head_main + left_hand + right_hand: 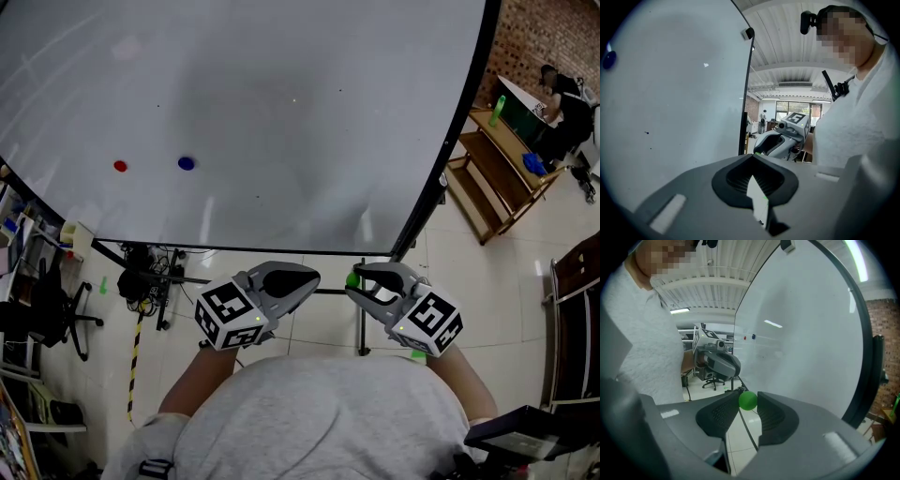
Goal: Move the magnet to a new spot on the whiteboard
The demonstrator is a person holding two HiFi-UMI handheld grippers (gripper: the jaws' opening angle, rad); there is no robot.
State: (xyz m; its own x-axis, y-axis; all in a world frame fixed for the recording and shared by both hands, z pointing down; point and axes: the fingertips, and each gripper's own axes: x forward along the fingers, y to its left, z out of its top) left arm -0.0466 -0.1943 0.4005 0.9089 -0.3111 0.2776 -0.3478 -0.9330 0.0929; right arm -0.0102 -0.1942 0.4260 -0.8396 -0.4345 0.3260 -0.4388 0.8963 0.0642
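Your right hand-held gripper (pixel 357 280) grasps the green magnet (pixel 748 401) at its jaw tips, clear of the whiteboard (pixel 281 112). Your left hand-held gripper (pixel 314 278) is clenched, empty. Red magnet (pixel 120 166) and blue magnet (pixel 186 163) sit near each other on the board.

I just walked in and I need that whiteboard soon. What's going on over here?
A person stands at the whiteboard with a handheld gripper in each hand. The right gripper is clamped on a small green magnet at its jaw tips and holds it clear of the board. The left gripper is shut and empty beside it. A red magnet and a blue magnet sit on the board, off to the person's left. The green one is not yet placed.
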